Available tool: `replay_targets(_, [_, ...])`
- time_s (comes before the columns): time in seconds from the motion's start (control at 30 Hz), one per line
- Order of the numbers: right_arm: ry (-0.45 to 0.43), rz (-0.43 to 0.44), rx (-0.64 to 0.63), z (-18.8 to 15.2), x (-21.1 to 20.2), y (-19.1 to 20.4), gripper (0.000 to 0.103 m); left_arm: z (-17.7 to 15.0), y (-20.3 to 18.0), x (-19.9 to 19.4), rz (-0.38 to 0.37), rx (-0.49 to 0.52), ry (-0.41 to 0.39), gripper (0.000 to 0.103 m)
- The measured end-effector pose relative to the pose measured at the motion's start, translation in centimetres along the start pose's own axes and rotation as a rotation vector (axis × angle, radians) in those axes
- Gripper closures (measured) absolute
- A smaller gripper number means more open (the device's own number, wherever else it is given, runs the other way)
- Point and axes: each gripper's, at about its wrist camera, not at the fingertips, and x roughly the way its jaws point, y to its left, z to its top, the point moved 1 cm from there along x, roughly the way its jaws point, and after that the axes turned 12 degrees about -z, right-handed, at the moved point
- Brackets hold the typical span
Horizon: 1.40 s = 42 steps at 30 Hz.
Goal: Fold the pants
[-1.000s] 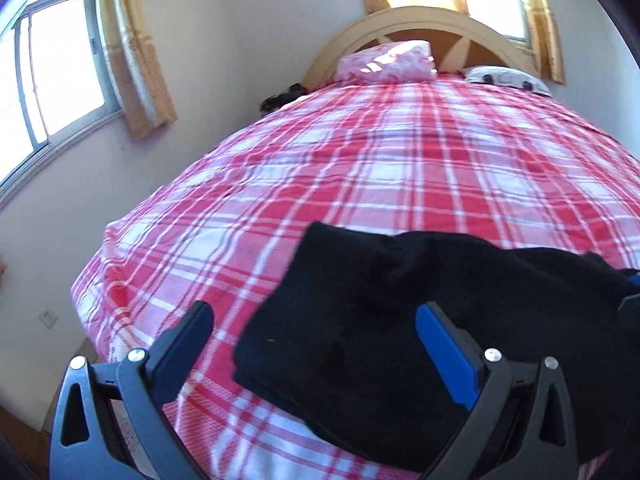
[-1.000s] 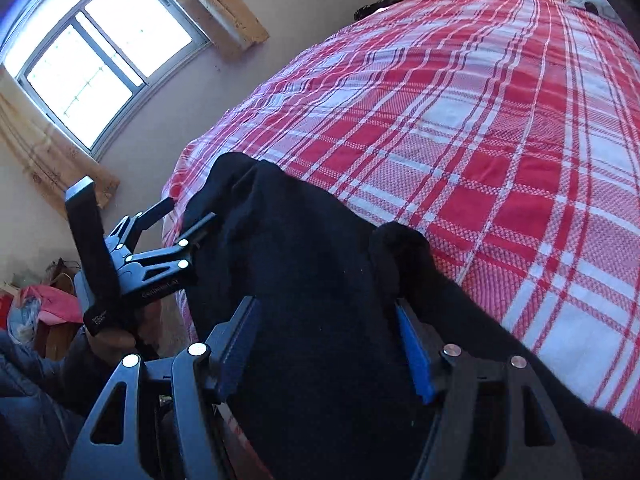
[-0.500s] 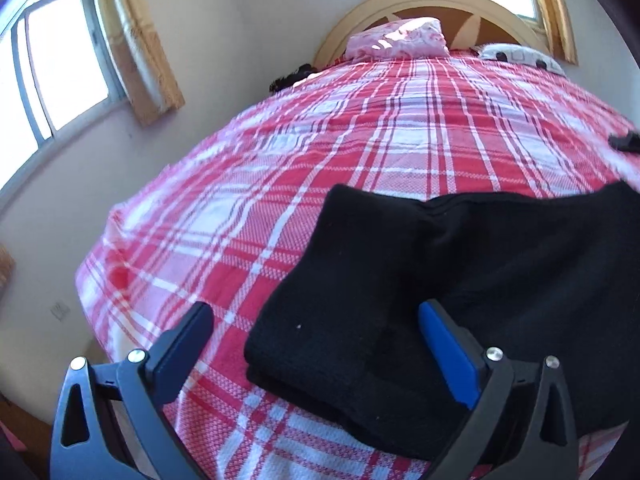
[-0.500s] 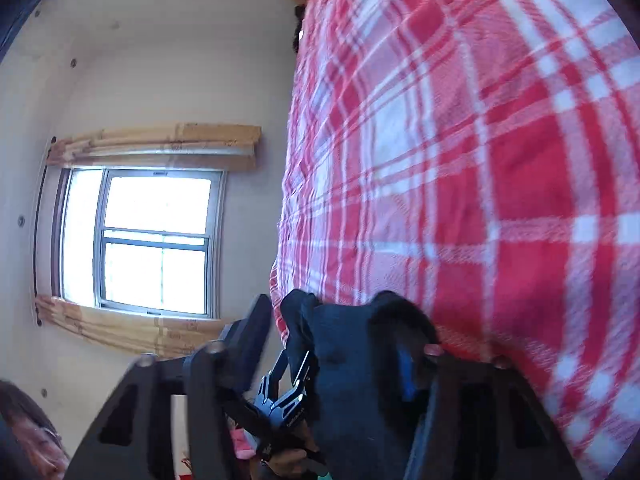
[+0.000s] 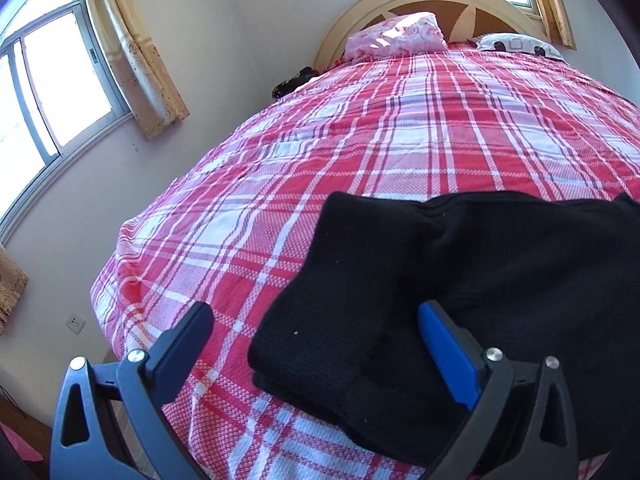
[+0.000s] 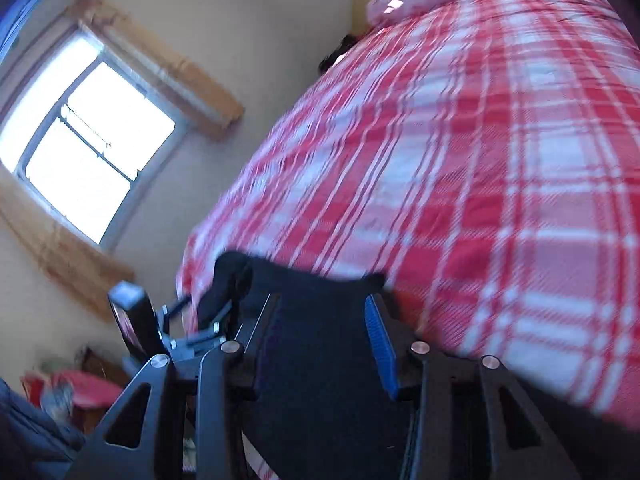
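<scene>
Since a second ago the right gripper (image 6: 320, 340) has swung back down, and the black pants (image 5: 460, 280) now lie flatter, folded on the near corner of the plaid bed (image 5: 400, 140). Its jaws straddle the cloth; whether they pinch it I cannot tell. The left gripper (image 5: 316, 344) hovers spread wide, gripping nothing.

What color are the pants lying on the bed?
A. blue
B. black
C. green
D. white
B, the pants look black all over where they lie on the red checked bed cover.
</scene>
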Motion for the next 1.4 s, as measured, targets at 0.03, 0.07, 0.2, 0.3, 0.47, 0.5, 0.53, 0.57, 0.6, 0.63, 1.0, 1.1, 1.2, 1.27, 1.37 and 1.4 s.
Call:
replay_targets(0.03, [0.019,-0.044,0.005,-0.8,0.9,-0.1,0.063,0.0,0.0,-0.1,-0.001,0.001,0.001,0.000])
replay_targets(0.07, [0.015,-0.093,0.025,-1.1,1.8,-0.5,0.067,0.2,0.0,-0.2,-0.003,0.005,0.005,0.000])
replay_targets(0.2, [-0.123,-0.221,0.041,-0.4,-0.5,-1.2,0.073,1.1,-0.3,-1.6,0.009,0.013,-0.009,0.000])
replay_targets(0.3, [-0.312,-0.185,0.101,0.1,-6.9,-2.3,0.068,2.1,-1.6,-4.1,-0.062,0.000,-0.082,0.000])
replay_targets(0.47, [-0.529,-0.340,0.232,-4.0,-19.6,-8.9,0.044,2.7,-6.3,-6.0,-0.149,0.094,-0.129,0.000])
replay_targets(0.5, [-0.543,-0.406,0.255,-5.1,-21.9,-10.7,0.044,2.6,-7.4,-6.0,-0.172,0.113,-0.121,0.000])
replay_targets(0.53, [-0.552,-0.487,0.282,-6.7,-24.3,-12.8,0.044,2.5,-8.2,-6.1,-0.195,0.128,-0.115,0.000])
replay_targets(0.57, [-0.554,-0.561,0.311,-8.2,-26.3,-14.9,0.044,2.4,-9.4,-6.2,-0.221,0.147,-0.108,0.000])
replay_targets(0.6, [-0.560,-0.635,0.354,-9.8,-28.3,-16.8,0.044,2.4,-10.4,-6.4,-0.237,0.162,-0.106,0.000])
replay_targets(0.63, [-0.579,-0.696,0.410,-11.8,-30.8,-19.1,0.044,2.4,-11.2,-6.6,-0.247,0.174,-0.105,0.000])
replay_targets(1.0, [-0.425,-0.779,0.774,-23.5,-39.5,-34.4,0.043,2.4,-17.1,-8.5,-0.341,0.231,-0.044,0.000])
replay_targets(1.1, [-0.391,-0.875,0.687,-22.6,-38.1,-33.3,0.043,2.0,-17.7,-8.7,-0.342,0.236,-0.026,0.000])
replay_targets(1.2, [-0.364,-0.906,0.656,-22.0,-37.2,-33.2,0.039,1.8,-17.8,-9.0,-0.354,0.229,-0.020,0.000])
replay_targets(1.27, [-0.359,-0.875,0.641,-22.3,-37.1,-32.7,0.039,1.8,-17.8,-9.1,-0.353,0.232,-0.024,0.000])
replay_targets(1.37, [-0.308,-0.892,0.551,-22.4,-36.7,-31.5,0.051,1.8,-17.8,-9.1,-0.361,0.234,-0.022,0.000])
replay_targets(1.4, [-0.302,-0.895,0.541,-22.6,-36.7,-31.1,0.059,1.7,-17.8,-9.1,-0.365,0.232,-0.019,0.000])
